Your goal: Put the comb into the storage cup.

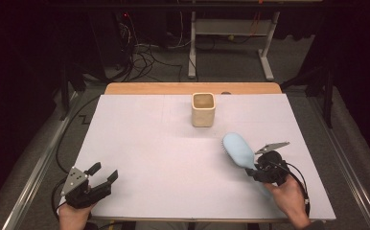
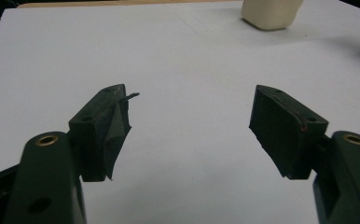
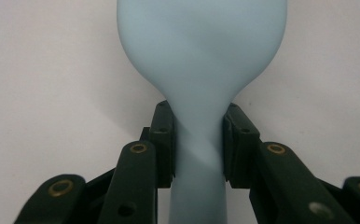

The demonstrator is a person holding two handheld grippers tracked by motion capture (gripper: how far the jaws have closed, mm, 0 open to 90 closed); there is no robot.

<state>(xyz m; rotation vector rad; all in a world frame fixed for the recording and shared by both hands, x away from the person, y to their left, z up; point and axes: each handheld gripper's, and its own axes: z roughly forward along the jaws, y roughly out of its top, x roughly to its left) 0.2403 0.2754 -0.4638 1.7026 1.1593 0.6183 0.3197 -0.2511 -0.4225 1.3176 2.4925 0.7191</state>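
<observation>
A light blue hairbrush (image 1: 238,149) is held over the right part of the white table, bristles facing down and to the left. My right gripper (image 1: 255,168) is shut on its handle (image 3: 199,154); the jaws press on both sides of the neck just below the brush head (image 3: 201,42). A cream square cup (image 1: 203,109) stands upright at the far middle of the table; its lower part (image 2: 271,13) shows beyond my left gripper. My left gripper (image 1: 102,176) rests at the near left corner, open, with nothing between its pads (image 2: 110,126).
The white board (image 1: 173,158) lies on a wooden table whose far edge (image 1: 192,88) shows behind it. Metal rails run along both sides. Cables and a desk frame (image 1: 231,28) stand on the floor beyond.
</observation>
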